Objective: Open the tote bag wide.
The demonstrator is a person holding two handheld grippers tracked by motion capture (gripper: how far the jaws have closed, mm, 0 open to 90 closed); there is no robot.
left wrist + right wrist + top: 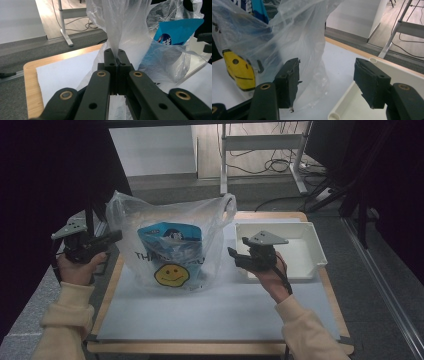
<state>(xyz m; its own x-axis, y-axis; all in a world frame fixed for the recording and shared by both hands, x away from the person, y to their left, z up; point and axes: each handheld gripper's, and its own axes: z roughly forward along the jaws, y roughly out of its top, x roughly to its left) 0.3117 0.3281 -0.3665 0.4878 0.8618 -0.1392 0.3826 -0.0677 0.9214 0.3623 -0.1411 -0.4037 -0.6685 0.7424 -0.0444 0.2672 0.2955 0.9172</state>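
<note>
On the bag point(170, 245), "THA…" lettering point(145, 256)

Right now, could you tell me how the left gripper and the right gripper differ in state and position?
The left gripper is shut on the plastic bag, pinching its film at the bag's left edge; the right gripper stands open with nothing between its jaws. The left gripper sits off the table's left side, while the right gripper hovers between the bag and the white tray. Both are black, hand-held and point toward the bag.

Thin crinkled glossy plastic bag point(170, 245), smooth matt white tray point(305, 251), seemingly wood-edged table point(220, 347)
</note>
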